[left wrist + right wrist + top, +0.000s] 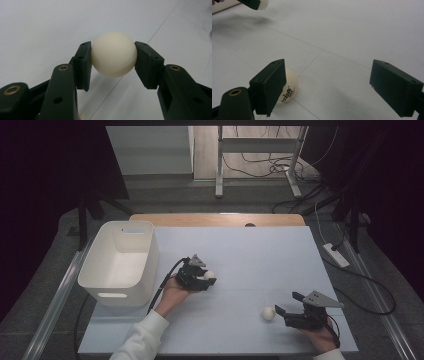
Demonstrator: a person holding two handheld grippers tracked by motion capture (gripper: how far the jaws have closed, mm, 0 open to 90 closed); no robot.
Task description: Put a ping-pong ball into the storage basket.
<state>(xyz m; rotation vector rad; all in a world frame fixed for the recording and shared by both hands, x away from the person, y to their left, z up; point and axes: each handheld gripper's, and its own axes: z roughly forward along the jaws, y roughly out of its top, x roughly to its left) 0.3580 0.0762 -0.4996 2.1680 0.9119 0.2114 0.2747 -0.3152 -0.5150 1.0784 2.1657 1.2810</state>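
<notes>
A cream-white ball (113,54) sits clamped between the two black pads of my left gripper (113,63), a little above the white table. From above, that ball (209,275) and the left gripper (206,281) are near the table's middle, right of the bin. A second white ball (268,313) with a small printed mark lies on the table at the front right. My right gripper (286,303) stands open just right of it. Its left pad (270,83) partly covers the printed ball (289,90), which lies beside that pad, not between the jaws.
A white plastic bin (120,262) stands at the table's left edge. The table (250,250) is covered by a white sheet. A table frame and loose cables lie on the floor beyond the far edge.
</notes>
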